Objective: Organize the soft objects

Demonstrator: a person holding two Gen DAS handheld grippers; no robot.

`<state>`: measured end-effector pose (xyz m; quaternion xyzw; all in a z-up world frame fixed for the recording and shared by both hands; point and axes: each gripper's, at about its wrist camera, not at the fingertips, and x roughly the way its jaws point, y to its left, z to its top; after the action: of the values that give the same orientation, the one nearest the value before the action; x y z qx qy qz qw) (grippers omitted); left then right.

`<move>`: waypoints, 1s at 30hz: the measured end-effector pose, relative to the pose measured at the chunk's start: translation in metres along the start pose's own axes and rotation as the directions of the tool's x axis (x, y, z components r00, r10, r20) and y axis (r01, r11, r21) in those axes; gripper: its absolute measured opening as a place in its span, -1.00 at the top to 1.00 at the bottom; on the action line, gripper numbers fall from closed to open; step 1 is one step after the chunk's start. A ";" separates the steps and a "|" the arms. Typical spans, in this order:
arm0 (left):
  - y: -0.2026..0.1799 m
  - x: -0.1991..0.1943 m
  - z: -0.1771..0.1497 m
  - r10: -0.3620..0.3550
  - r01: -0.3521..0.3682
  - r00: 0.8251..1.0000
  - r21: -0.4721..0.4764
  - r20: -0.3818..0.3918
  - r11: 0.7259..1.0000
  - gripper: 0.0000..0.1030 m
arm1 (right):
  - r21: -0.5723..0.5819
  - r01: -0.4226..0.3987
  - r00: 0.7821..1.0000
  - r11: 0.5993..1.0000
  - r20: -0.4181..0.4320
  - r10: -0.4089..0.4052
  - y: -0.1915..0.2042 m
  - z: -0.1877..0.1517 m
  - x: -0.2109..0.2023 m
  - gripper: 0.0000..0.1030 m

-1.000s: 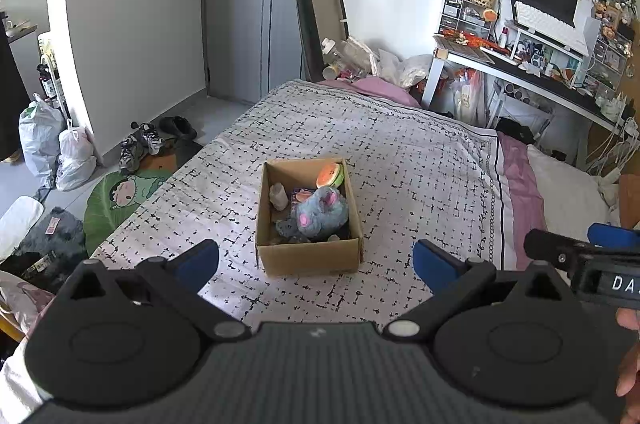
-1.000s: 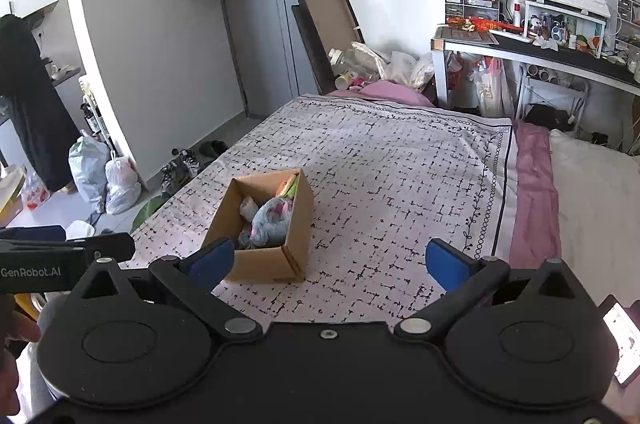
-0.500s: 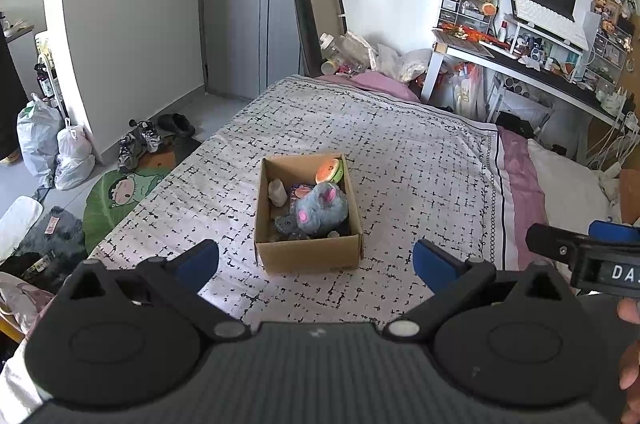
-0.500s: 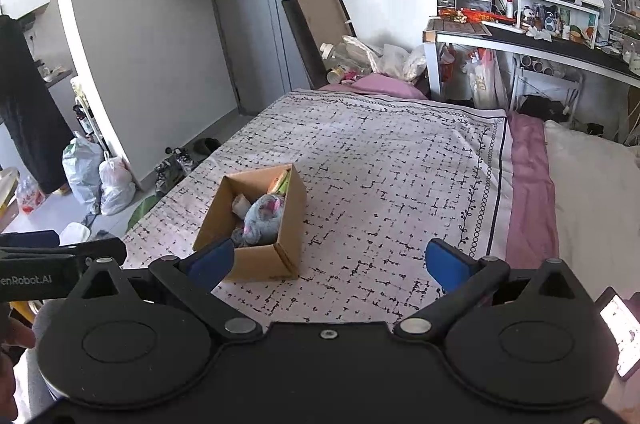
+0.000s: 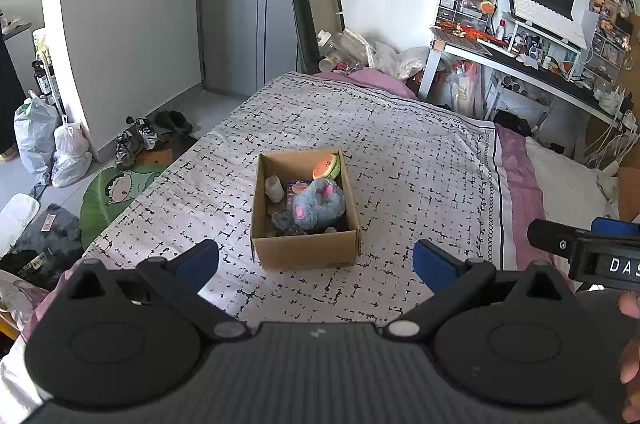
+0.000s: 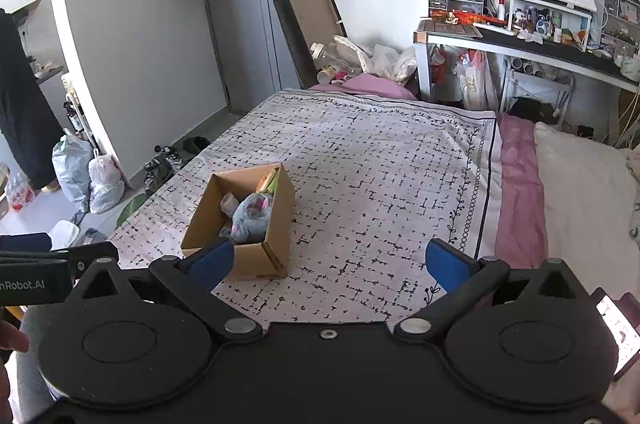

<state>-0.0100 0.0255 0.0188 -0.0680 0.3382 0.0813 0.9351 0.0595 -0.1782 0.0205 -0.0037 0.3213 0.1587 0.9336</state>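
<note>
We see only the cardboard box (image 5: 306,248) standing on the bedspread (image 5: 420,176); bare bedspread surrounds it. Its top is open, with soft toys (image 5: 318,204) filling the interior.

Left wrist view: looks forward and down over its spread jaws, straight at the cardboard box (image 5: 306,212) on the bed (image 5: 400,152), fairly near.
Right wrist view: same heading, from right of the box (image 6: 244,220), perhaps slightly farther back.
Shared: box, bed, door (image 5: 256,24), tabletop (image 6: 532,44) beyond the box.
</note>
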 end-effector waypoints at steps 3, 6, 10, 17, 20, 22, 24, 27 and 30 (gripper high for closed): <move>0.000 0.000 -0.001 -0.001 0.001 1.000 -0.002 0.000 1.000 -0.99 | 0.003 -0.002 1.000 1.000 -0.001 0.002 0.001 0.000 -0.001 -1.00; 0.000 0.000 -0.001 -0.002 0.002 1.000 -0.002 0.000 1.000 -0.99 | -0.005 0.002 1.000 1.000 0.002 -0.002 0.001 0.000 -0.001 -1.00; 0.000 0.000 -0.001 -0.001 0.001 1.000 -0.003 0.001 1.000 -0.99 | -0.007 0.002 1.000 1.000 0.003 -0.002 0.002 0.000 -0.002 -1.00; 0.001 -0.001 -0.002 0.000 0.000 1.000 -0.010 -0.002 1.000 -0.99 | -0.006 -0.005 1.000 1.000 0.001 0.005 0.005 -0.001 -0.003 -1.00; 0.001 -0.002 -0.002 -0.001 0.001 1.000 -0.012 -0.002 1.000 -0.99 | -0.007 -0.007 1.000 1.000 0.003 0.007 0.006 -0.002 -0.004 -1.00; 0.001 -0.002 -0.003 0.000 0.000 1.000 -0.012 0.001 1.000 -0.99 | -0.002 -0.012 1.000 1.000 0.004 0.012 0.006 -0.001 -0.004 -1.00; 0.001 -0.003 -0.004 -0.001 0.001 1.000 -0.012 0.003 1.000 -0.99 | -0.004 -0.010 1.000 1.000 0.006 0.010 0.006 -0.001 -0.004 -1.00; 0.001 -0.004 -0.004 -0.006 0.006 1.000 -0.010 0.008 1.000 -0.99 | -0.006 -0.005 1.000 1.000 0.006 0.005 0.006 -0.001 -0.004 -1.00; 0.000 -0.004 -0.004 -0.008 0.008 1.000 -0.011 0.015 1.000 -0.99 | -0.003 -0.005 1.000 1.000 0.003 0.005 0.006 -0.001 -0.003 -1.00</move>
<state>-0.0156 0.0245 0.0188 -0.0737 0.3304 0.0799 0.9376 0.0552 -0.1736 0.0222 -0.0039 0.3198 0.1617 0.9336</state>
